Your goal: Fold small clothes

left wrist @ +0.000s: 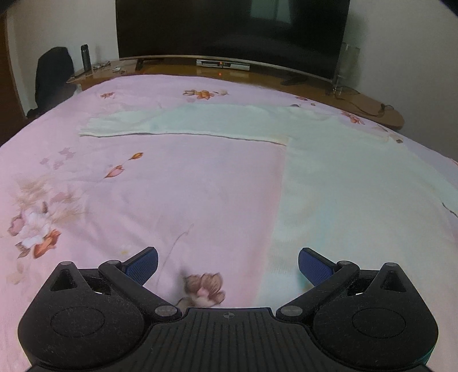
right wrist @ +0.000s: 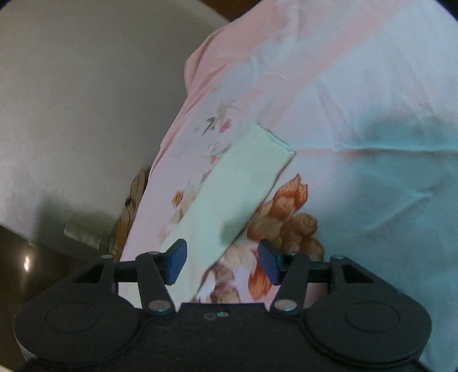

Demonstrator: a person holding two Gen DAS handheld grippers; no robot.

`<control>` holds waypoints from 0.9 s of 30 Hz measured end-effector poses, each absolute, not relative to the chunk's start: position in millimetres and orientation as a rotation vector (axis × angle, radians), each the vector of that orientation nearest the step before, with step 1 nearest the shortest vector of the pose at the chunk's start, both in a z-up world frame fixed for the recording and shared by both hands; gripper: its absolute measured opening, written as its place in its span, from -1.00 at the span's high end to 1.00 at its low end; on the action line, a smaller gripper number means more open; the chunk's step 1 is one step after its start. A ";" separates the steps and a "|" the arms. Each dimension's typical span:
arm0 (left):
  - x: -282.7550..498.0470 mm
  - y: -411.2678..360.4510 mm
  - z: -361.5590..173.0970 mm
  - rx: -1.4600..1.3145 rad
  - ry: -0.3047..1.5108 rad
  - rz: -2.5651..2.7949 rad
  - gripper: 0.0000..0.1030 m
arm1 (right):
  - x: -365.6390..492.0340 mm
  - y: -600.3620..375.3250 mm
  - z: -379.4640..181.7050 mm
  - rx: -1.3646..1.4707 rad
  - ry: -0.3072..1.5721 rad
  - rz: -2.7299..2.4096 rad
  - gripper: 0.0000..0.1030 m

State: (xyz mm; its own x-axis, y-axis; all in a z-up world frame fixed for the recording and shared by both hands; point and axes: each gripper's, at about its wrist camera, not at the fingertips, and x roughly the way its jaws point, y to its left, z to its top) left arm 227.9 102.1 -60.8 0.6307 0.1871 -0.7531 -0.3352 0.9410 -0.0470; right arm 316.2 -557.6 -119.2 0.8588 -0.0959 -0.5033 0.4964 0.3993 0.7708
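A: What is sitting around the bed (left wrist: 171,186)?
B: A TV (left wrist: 232,25), a flask (left wrist: 85,56) and a dark chair (left wrist: 53,77) are standing beyond it; nothing is blocking the sweater (left wrist: 329,177) lying flat.
A: And the jaws?
B: The left gripper (left wrist: 227,264) is hovering wide open. The right gripper (right wrist: 221,261) is half-open over a sleeve (right wrist: 229,194), gripping nothing — only that view is showing the cuff.

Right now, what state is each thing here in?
Sweater: spread flat on the bed, unfolded.
Sleeve: stretched out straight, running in between the right jaws.
Left gripper: open, holding nothing.
Right gripper: half open, not clamped.
TV: off.
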 end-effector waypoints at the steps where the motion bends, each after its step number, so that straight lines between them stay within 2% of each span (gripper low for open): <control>1: 231.6 100.5 -61.8 -0.188 0.836 0.295 -1.00 | 317.6 -559.2 -121.2 1.115 0.403 -0.391 0.02; 5: 244.3 90.8 -66.3 -0.171 0.849 0.266 -1.00 | 320.1 -562.3 -123.4 1.112 0.405 -0.405 0.28; 7: 246.6 86.9 -67.3 -0.170 0.850 0.257 -1.00 | 318.9 -567.4 -121.1 1.107 0.414 -0.422 0.60; 8: 246.8 85.9 -66.9 -0.172 0.849 0.255 -1.00 | 318.7 -568.9 -121.9 1.106 0.417 -0.428 0.66; 10: 245.3 87.5 -66.2 -0.180 0.844 0.258 -1.00 | 320.2 -573.2 -121.6 1.096 0.433 -0.443 0.90; 19: 232.4 126.0 -71.3 -0.253 0.832 0.337 -1.00 | 337.0 -535.0 -76.7 0.791 0.458 -0.418 0.92; 27: 222.5 146.8 -81.8 -0.342 0.833 0.293 -1.00 | 388.0 -388.6 -27.6 0.419 0.476 -0.104 0.92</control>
